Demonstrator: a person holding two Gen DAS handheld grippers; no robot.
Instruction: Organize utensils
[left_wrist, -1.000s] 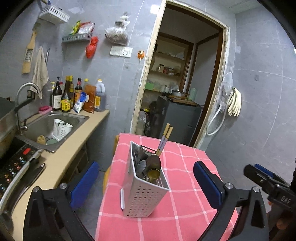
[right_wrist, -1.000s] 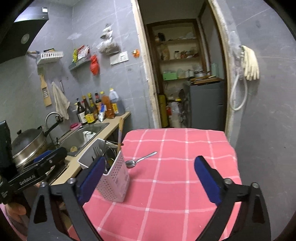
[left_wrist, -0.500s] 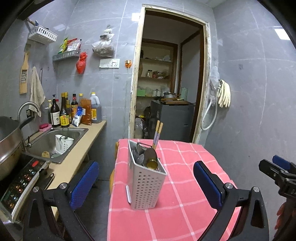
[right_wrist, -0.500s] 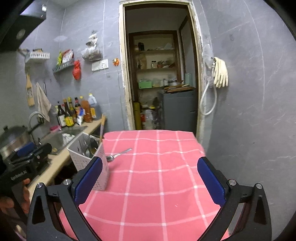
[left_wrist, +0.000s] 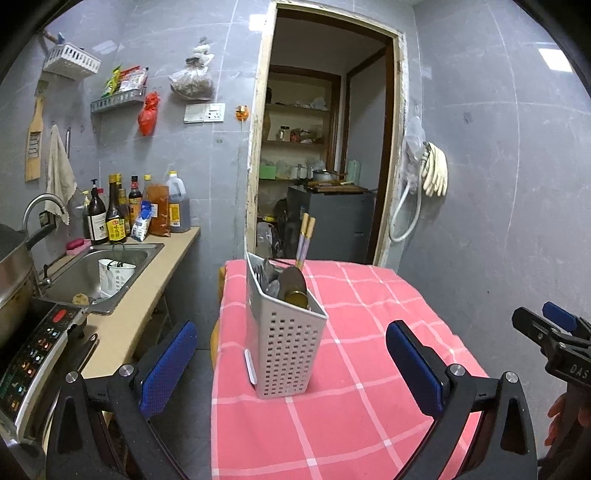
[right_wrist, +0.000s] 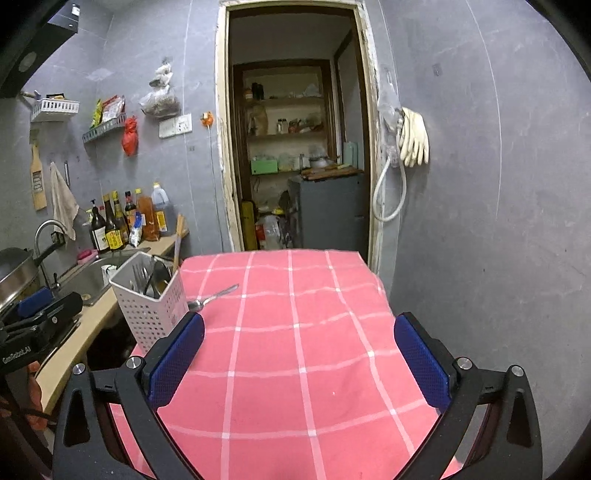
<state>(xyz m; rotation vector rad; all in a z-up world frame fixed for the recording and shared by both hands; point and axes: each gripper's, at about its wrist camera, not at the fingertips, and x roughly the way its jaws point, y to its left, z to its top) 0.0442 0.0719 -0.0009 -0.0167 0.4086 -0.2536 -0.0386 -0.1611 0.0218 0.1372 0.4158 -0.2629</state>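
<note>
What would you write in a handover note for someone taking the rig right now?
Left gripper: open, empty, held back from the white perforated utensil holder, which sits in front of it.
Right gripper: open, empty, over the pink checked tablecloth.
Holder stands upright near the table's left edge, already holding a fork, spoons and chopsticks.
One metal spoon lies loose on the cloth just right of the holder; the holder hides it from the left wrist view.
Done: most utensils are in the holder.
Left: probably pick up that spoon, likely with the right gripper, and drop it into the holder.
</note>
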